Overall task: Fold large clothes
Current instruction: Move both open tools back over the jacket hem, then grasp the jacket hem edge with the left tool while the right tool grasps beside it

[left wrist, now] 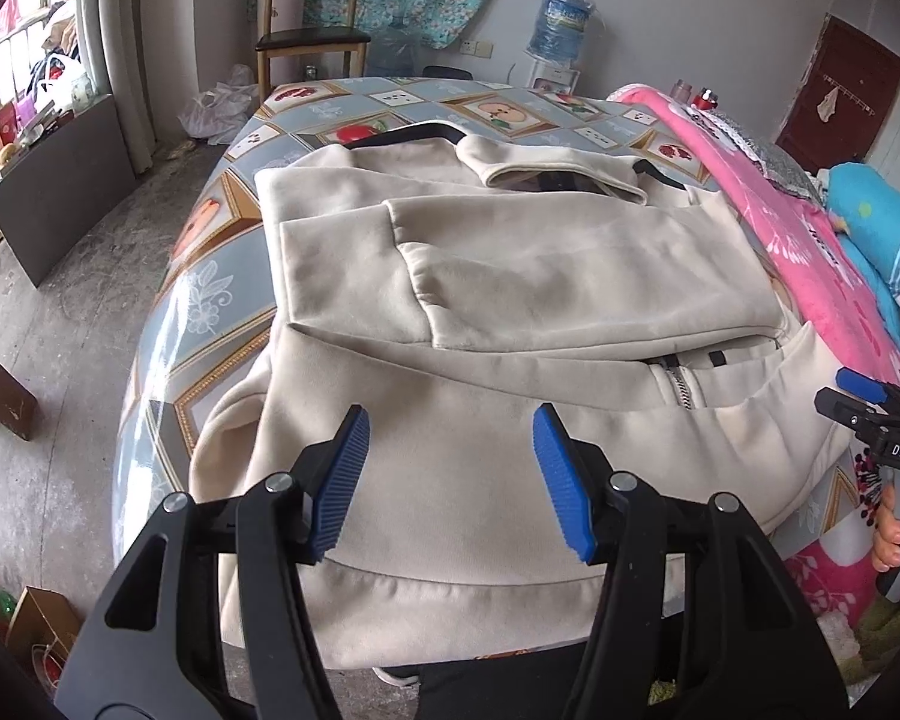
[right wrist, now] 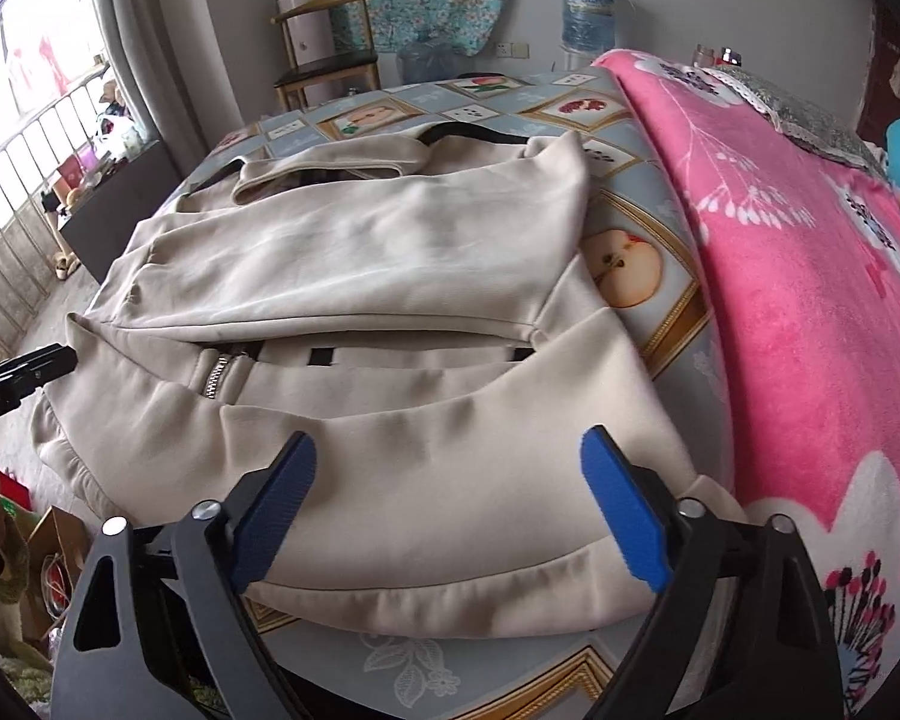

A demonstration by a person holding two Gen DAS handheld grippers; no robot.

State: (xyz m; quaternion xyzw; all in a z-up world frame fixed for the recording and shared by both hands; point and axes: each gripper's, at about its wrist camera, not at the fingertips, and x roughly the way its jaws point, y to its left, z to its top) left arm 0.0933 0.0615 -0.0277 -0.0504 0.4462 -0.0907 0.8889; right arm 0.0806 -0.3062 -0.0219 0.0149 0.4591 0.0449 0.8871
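Both the left gripper (left wrist: 450, 474) and right gripper (right wrist: 450, 510) hover, fingers spread apart, above the cream jacket (left wrist: 480, 276) on the table (left wrist: 222, 276)

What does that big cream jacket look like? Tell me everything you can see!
The cream jacket looks soft and fleecy. It lies flat on the fruit-patterned table, sleeves folded across its chest, with a metal zipper and dark trim at the collar. Its hem hangs over the near edge. Both open grippers, left and right, hover over the hem.
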